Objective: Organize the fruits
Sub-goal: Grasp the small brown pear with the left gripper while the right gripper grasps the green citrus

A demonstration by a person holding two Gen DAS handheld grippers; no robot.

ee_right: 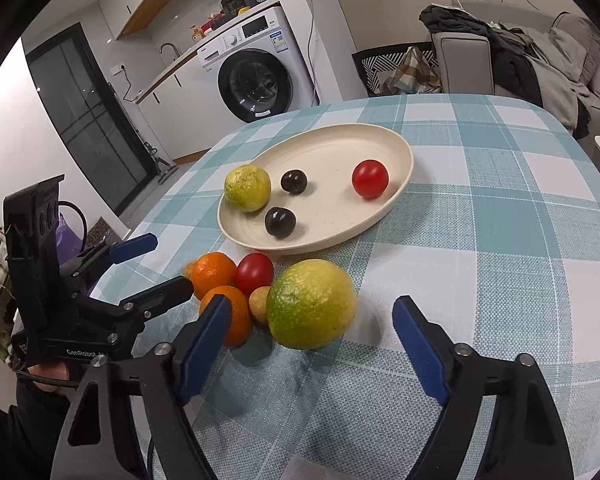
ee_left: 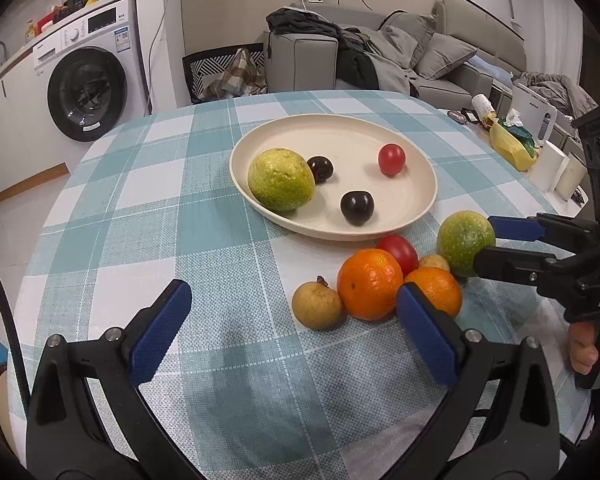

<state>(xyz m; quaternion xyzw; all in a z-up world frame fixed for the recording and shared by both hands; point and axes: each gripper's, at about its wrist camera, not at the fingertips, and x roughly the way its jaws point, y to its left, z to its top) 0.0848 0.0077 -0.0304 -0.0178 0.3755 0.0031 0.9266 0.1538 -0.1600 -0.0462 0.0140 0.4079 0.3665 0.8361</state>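
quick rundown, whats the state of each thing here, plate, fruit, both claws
plate: upright on the table, holding four fruits
green fruit on the plate: resting by the rim
two dark fruits: on the plate
tomato on the plate: lying loose
green fruit off the plate: on the cloth, between the right claw's open fingers
two oranges: on the cloth, touching
left claw: open, empty

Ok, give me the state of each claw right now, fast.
Left claw: open, empty, above the cloth beside the oranges.
Right claw: open around the green fruit on the table, pads not touching it.
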